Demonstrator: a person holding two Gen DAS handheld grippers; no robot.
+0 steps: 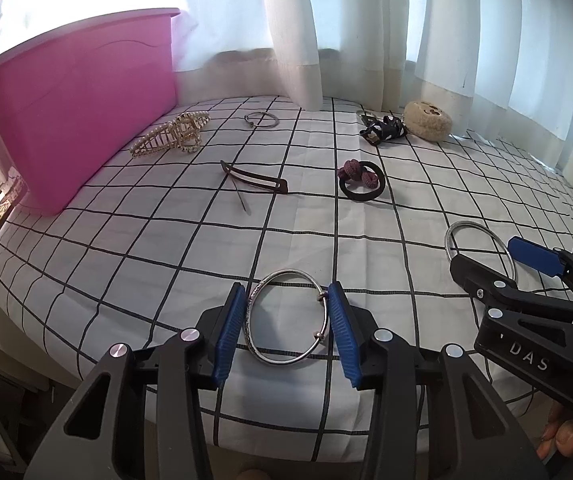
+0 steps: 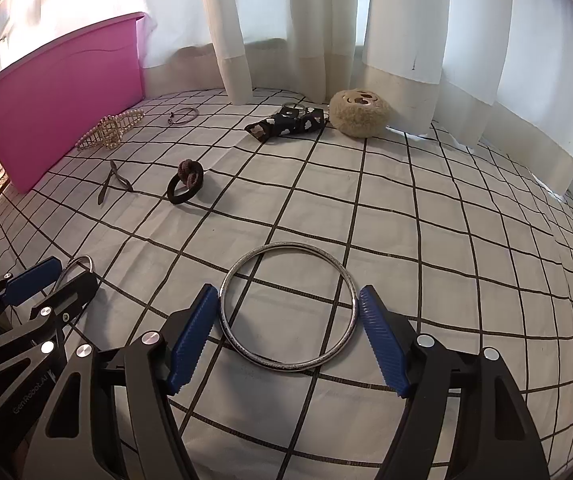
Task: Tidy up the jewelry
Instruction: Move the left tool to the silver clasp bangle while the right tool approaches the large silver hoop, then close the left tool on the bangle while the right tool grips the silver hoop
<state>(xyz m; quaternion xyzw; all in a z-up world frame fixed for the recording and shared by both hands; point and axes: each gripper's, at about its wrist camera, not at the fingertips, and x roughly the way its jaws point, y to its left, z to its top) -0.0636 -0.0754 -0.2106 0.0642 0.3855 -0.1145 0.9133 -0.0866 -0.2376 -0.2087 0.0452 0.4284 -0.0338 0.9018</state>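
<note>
Left tongs (image 1: 286, 324) pinching beaded bangle (image 1: 286, 316), right tongs (image 2: 290, 334) closing around plain bangle (image 2: 288, 306), barely touching

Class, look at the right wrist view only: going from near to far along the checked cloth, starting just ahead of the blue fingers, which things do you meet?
Large silver bangle → black hair tie with a braided knot → cloud-print bow → fluffy beige scrunchie.
</note>
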